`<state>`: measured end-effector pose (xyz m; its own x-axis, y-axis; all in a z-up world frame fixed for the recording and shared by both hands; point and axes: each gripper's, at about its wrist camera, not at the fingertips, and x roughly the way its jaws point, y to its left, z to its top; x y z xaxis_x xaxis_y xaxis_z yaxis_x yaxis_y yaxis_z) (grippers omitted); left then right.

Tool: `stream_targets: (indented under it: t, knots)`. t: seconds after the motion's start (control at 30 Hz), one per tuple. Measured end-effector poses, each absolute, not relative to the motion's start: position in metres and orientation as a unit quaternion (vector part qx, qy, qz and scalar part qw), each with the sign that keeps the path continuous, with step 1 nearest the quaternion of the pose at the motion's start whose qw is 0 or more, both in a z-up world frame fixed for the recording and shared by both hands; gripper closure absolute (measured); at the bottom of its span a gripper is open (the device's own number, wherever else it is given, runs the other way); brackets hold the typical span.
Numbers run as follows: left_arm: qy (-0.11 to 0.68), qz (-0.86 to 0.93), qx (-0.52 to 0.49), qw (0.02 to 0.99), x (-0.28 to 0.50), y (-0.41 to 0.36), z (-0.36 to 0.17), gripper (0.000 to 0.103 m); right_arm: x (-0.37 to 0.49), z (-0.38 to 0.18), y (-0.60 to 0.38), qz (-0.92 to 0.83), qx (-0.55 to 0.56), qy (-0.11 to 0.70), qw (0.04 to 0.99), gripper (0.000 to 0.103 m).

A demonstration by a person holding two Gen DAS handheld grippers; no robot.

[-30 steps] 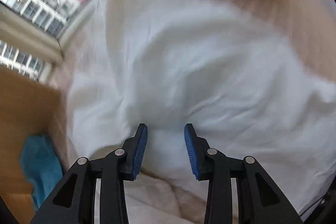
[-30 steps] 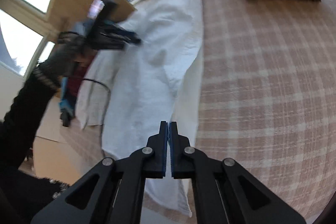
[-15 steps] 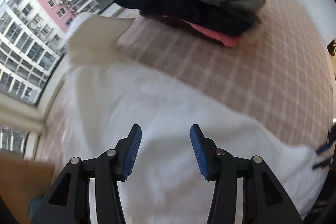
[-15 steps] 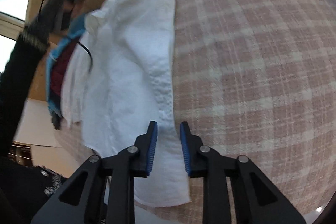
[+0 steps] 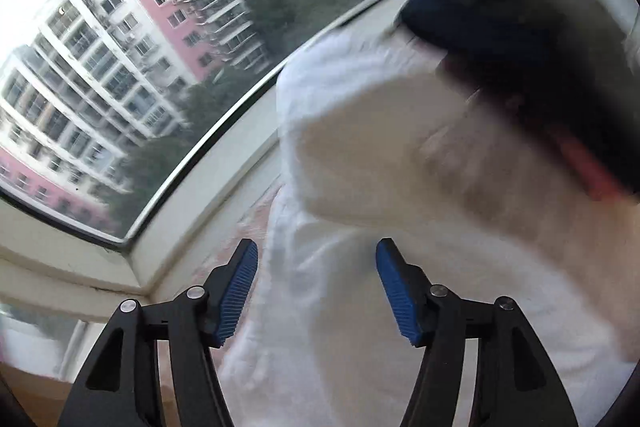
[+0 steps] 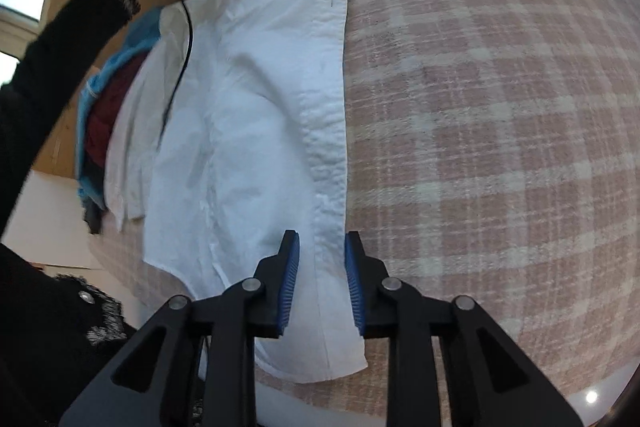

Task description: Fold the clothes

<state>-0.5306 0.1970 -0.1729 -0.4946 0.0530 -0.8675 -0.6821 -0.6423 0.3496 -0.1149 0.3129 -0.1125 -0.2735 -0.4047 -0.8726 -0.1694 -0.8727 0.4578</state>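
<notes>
Lying lengthwise on the checked cover: white shirt. Spreading over its far end, pinching nothing: left gripper. Parting astride its near folded edge, pads not pressing: right gripper. Seemingly mid-fold; next probably needing fresh grips.

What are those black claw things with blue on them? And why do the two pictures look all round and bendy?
Those claws are grabbers a person holds, one in each hand, to fold clothes. Each grabber has a little camera that sees very wide, so everything looks bent. One picture looks along the left gripper, toward a window and a blurry dark pile of clothes. The other looks along the right gripper, down at a white shirt lying on a pink checked cover. You can also see the person's black sleeve there. Both grabbers' jaws are opening. The shirt's edge lies between the right one's blue pads, but nothing is squeezed or lifted.
</notes>
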Motion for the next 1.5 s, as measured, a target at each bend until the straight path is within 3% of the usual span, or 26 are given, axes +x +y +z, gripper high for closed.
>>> stream_targets:
  t: [0.07, 0.2, 0.27, 0.33, 0.4, 0.6, 0.67, 0.73, 0.93, 1.17, 1.2, 1.23, 1.5]
  knots:
    - [0.353, 0.794, -0.437, 0.233, -0.522, 0.188, -0.163, 0.051, -0.115, -0.112, 0.314, -0.759, 0.604, -0.234, 0.070, 0.084]
    - [0.322, 0.814, -0.401, 0.270, -0.469, 0.150, -0.107, 0.050, -0.107, -0.114, 0.324, -0.744, 0.616, -0.249, 0.069, 0.083]
    - [0.304, 0.818, -0.390, 0.294, -0.424, 0.113, -0.073, 0.044, -0.103, -0.111, 0.323, -0.742, 0.617, -0.249, 0.084, 0.082]
    - [0.290, 0.817, -0.388, 0.312, -0.366, 0.073, -0.048, 0.032, -0.100, -0.108, 0.317, -0.743, 0.617, -0.240, 0.096, 0.070]
    - [0.286, 0.807, -0.399, 0.329, -0.311, 0.042, -0.043, 0.028, -0.095, -0.105, 0.311, -0.748, 0.616, -0.222, 0.105, 0.063]
    - [0.307, 0.755, -0.443, 0.374, -0.149, -0.007, -0.095, 0.028, -0.085, -0.105, 0.304, -0.757, 0.610, -0.199, 0.123, 0.063]
    - [0.320, 0.743, -0.451, 0.377, -0.105, -0.010, -0.114, 0.028, -0.086, -0.106, 0.304, -0.757, 0.610, -0.196, 0.128, 0.065]
    - [0.326, 0.740, -0.449, 0.379, -0.081, -0.002, -0.137, 0.028, -0.089, -0.105, 0.302, -0.756, 0.609, -0.200, 0.134, 0.091]
    - [0.263, 0.763, -0.469, 0.358, -0.080, 0.021, -0.160, 0.028, -0.106, -0.086, 0.292, -0.758, 0.597, -0.216, 0.147, 0.095]
    - [0.289, 0.766, -0.469, 0.333, -0.079, 0.033, -0.181, 0.033, -0.116, -0.060, 0.305, -0.760, 0.560, -0.285, 0.167, 0.095]
    - [0.291, 0.764, -0.472, 0.330, -0.078, 0.032, -0.183, 0.037, -0.118, -0.055, 0.304, -0.765, 0.554, -0.283, 0.168, 0.095]
    - [0.292, 0.761, -0.476, 0.329, -0.080, 0.033, -0.186, 0.047, -0.120, -0.050, 0.302, -0.769, 0.550, -0.279, 0.169, 0.095]
    - [0.304, 0.756, -0.471, 0.338, -0.064, 0.031, -0.176, 0.049, -0.092, -0.060, 0.313, -0.770, 0.581, -0.221, 0.144, 0.094]
